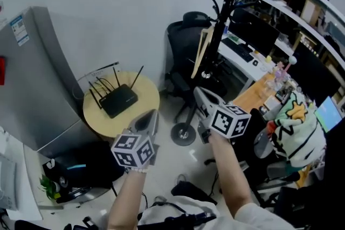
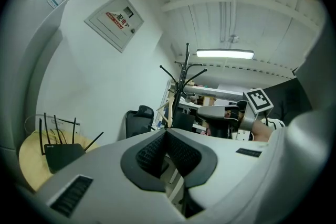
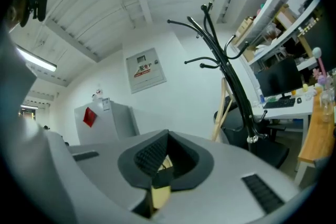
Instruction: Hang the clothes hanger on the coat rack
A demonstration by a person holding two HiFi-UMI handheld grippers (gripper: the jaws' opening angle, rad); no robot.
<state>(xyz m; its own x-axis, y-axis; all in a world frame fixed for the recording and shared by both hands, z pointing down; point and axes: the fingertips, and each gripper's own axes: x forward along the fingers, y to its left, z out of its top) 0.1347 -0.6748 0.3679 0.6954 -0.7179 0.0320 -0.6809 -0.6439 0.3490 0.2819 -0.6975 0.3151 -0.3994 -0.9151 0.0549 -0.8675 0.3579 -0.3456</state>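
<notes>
Evidently — left gripper (image 1: pixel 151 117): jaws together at the tips with nothing between them, held level over the floor just right of the round table (image 1: pixel 149 89).
Right gripper (image 1: pixel 198 92): jaws likewise closed and empty, pointing toward the rack; it sits near the hanger but apart from it.
Clothes hanger (image 1: pixel 201 56): a pale wooden frame hanging alongside the lower pole of the rack, in front of the black office chair (image 1: pixel 183 43).
Coat rack (image 1: pixel 228 2): a black pole with curved arms, standing between the chair and the desk.
Step in hand: the hanging itself looks done — the hanger is on the rack and neither gripper has hold of it (so this reads as the moment after letting go).
Next move: probably only drawing both grippers clear without brushing the hanger; if it sits loosely, the person would need to reopen the right jaws and reseat the hook.
Hard to make out: the yellowish patch seen through the gap under the right jaws cannot be identified; which peg carries the hanger's hook is too small to tell; the top of the rack is cut off in the head view.
</notes>
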